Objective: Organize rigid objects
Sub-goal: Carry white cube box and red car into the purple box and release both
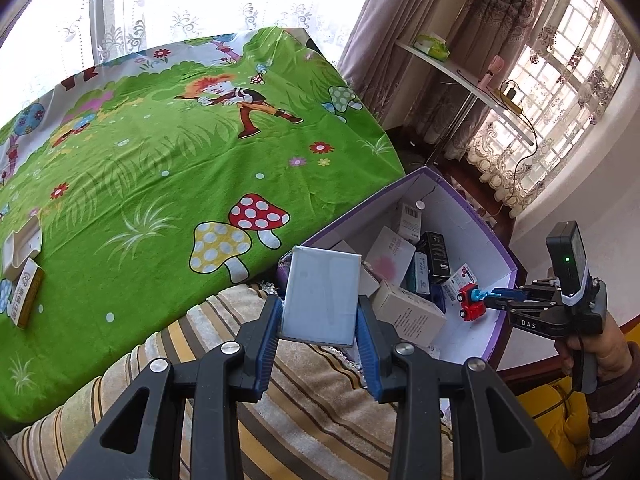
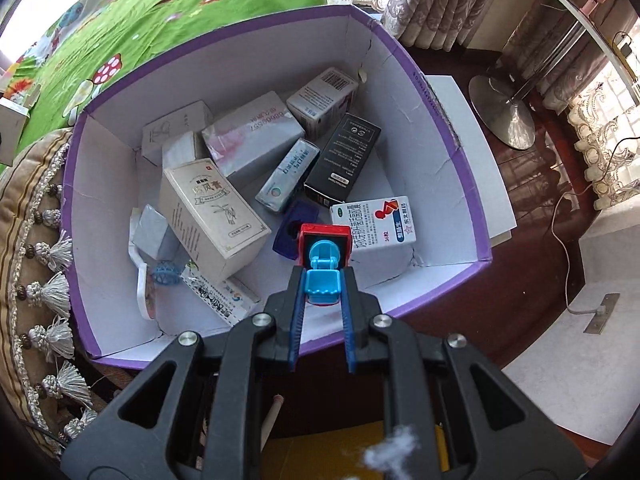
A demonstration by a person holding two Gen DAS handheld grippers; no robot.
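Two grabs going at once here. Left gripper (image 1: 318, 322) clamped on a pale blue-grey box (image 1: 320, 296), fingers pressed to both side faces, held upright at lower centre of the left wrist frame, just short of the purple-rimmed carton (image 1: 496, 240). Probably gripped across the narrow width so it can drop flat among the rest.

Right gripper (image 2: 322, 292) closed around a little red toy car (image 2: 323, 242) by its blue seat part (image 2: 322, 284), hanging over the carton's near side, centre of the right wrist frame. Held nose-down, likely to slot into the bare patch beside the red-and-white medicine box (image 2: 374, 224) at centre right. Can't tell if the car already touches the floor of the carton.

Plenty already inside: beige herbal box (image 2: 212, 216) at left, black box (image 2: 344, 160) in the middle, grey barcode box (image 2: 322, 98) toward the top.

Still a couple of small boxes (image 1: 22, 276) at far left on the green cartoon sheet (image 1: 160, 168), so not done yet.
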